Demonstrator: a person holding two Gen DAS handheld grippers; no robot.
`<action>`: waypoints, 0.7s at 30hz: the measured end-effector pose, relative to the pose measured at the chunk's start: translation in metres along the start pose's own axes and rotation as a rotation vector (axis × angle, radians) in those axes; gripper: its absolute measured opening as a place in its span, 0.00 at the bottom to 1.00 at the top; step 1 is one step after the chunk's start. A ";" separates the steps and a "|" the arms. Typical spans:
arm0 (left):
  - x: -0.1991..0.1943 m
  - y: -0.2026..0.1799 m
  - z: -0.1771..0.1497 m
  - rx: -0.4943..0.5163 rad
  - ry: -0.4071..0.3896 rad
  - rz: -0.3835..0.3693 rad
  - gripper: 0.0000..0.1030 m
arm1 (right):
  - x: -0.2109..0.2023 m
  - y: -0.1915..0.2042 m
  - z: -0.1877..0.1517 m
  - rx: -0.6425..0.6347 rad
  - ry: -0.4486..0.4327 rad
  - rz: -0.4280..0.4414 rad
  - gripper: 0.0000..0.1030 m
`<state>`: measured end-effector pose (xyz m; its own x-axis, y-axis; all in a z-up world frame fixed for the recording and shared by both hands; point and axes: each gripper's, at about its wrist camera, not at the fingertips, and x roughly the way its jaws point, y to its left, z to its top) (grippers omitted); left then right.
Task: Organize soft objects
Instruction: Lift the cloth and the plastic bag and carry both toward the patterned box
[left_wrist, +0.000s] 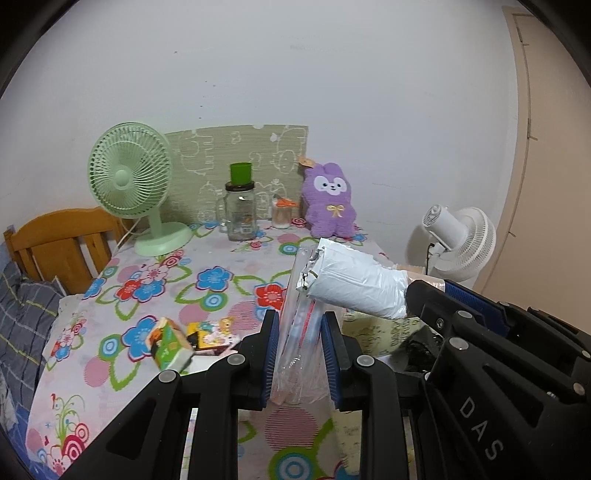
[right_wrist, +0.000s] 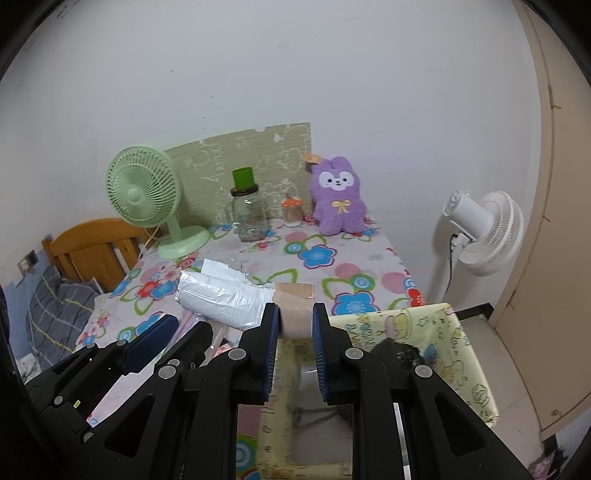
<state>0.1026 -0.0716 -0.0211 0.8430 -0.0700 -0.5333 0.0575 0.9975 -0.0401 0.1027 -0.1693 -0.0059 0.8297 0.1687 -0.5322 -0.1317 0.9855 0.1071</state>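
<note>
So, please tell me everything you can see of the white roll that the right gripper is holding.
The white roll looks like crinkled white plastic, silvery at its far end, with a tan taped end. It lies nearly level above the flowered table. The right gripper is shut on the tan end.

The left gripper has black plastic arms with round silver screws and jaws lined with ribbed blue pads. The right gripper looks the same; white letters "DAS" are at 4 o'clock on its body.
</note>
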 end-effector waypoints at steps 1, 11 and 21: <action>0.001 -0.002 0.000 0.002 0.001 -0.004 0.22 | 0.000 -0.003 0.000 0.002 -0.001 -0.005 0.21; 0.009 -0.028 -0.003 0.030 0.017 -0.050 0.22 | -0.002 -0.031 -0.005 0.029 0.000 -0.053 0.21; 0.020 -0.051 -0.006 0.059 0.041 -0.089 0.22 | 0.000 -0.055 -0.012 0.060 0.009 -0.100 0.21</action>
<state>0.1129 -0.1238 -0.0346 0.8106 -0.1572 -0.5641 0.1636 0.9857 -0.0397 0.1035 -0.2237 -0.0214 0.8319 0.0704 -0.5505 -0.0160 0.9946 0.1029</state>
